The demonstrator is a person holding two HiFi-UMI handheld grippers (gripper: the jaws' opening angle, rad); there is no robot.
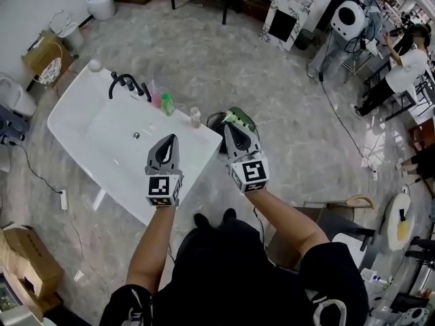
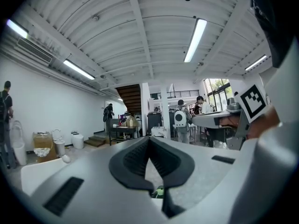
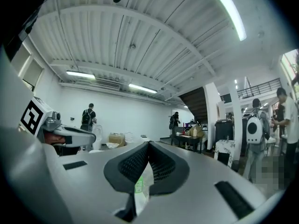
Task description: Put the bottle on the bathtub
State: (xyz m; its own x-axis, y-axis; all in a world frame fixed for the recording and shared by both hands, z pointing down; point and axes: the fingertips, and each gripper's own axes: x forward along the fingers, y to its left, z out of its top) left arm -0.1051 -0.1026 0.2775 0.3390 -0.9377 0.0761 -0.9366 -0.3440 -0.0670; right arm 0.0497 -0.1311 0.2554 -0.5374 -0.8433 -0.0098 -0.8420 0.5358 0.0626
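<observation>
Well, arms: we see both bare forearms reaching forward from the body, elbows bent, side by side at about the same height.
Left gripper (image 1: 170, 141): it points away from us over the near edge of the tub (image 1: 75, 114). In the left gripper view this gripper (image 2: 149, 139) has its tips pressed together with nothing between them, so it is closed and empty.
Right gripper (image 1: 228, 130): it is just right of the left one, over the floor (image 1: 285, 114) beside the tub. In the right gripper view this gripper (image 3: 148, 144) also has its tips meeting, closed on nothing.
Slit under the right tips: a pale patch with green (image 3: 139, 183) shows through it, beyond the jaws; we cannot tell what it is.
Grippers: two, each with one marker cube.
Bottles: three, all upright on the tub's rim right of the faucet (image 1: 126, 81) — a pink bottle (image 1: 155, 95), a green bottle (image 1: 167, 104) just beside it, and a small bottle (image 1: 196, 117) standing apart.
Tub: one, white, with one ball (image 1: 94, 65) at its far corner.
Floor past the right gripper: one dark round thing (image 1: 216, 121) with a green-and-white thing (image 1: 239, 119) against it — we cannot tell if that is a bottle.
</observation>
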